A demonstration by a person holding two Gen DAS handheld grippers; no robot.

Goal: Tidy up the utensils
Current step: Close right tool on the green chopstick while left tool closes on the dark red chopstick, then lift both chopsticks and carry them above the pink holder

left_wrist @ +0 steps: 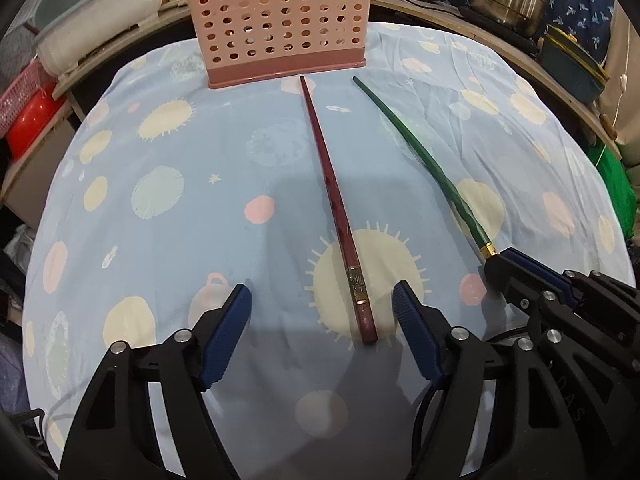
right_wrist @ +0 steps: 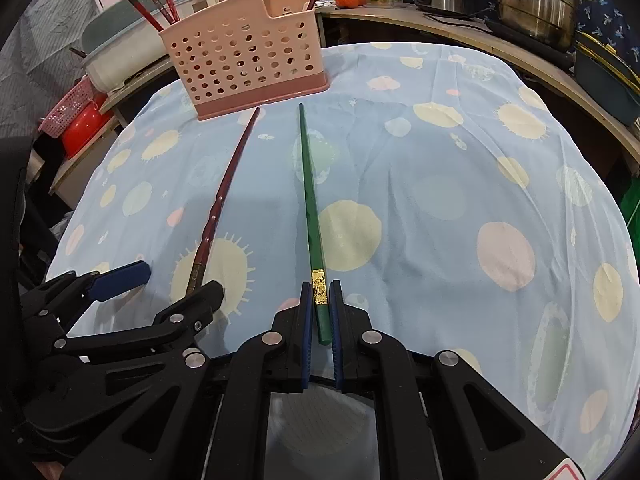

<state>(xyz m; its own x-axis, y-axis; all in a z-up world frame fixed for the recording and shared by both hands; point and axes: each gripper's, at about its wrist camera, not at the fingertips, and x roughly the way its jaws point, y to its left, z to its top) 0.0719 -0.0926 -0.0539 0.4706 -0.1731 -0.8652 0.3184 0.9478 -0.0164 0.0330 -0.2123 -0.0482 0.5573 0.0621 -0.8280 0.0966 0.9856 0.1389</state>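
A: What is being gripped at the moment?

B: The green chopstick (right_wrist: 314,236) is being clamped near its thick, gold-banded end by the right gripper (right_wrist: 320,312), whose jaws are drawn in narrow against it. Its thin tip is pointing toward 12 o'clock, at the pink utensil basket (right_wrist: 240,64).

A: And the red chopstick (left_wrist: 336,208)?

B: It is lying flat on the blue patterned cloth (left_wrist: 160,240), untouched. It is being straddled by the left gripper (left_wrist: 322,304), whose jaws are standing wide, one pad at 9 o'clock and one at 3 o'clock of the banded end. Nothing is being pressed yet.

A: How is the closing best done?

B: The stick is sitting nearer the 3 o'clock pad, so the gripper is probably better shifted a little that way before the jaws are closed, or the stick may be pushed sideways and rolled. The pads are best brought low to the cloth, since a thin stick is easily slipped over.

A: What is being watched for afterwards?

B: The two grippers are being held just beside each other, so a collision is likely if either is swung carelessly. The basket, at 12 o'clock of both sticks, is already holding other chopsticks in its compartments, and a long stick held by one end is apt to droop.
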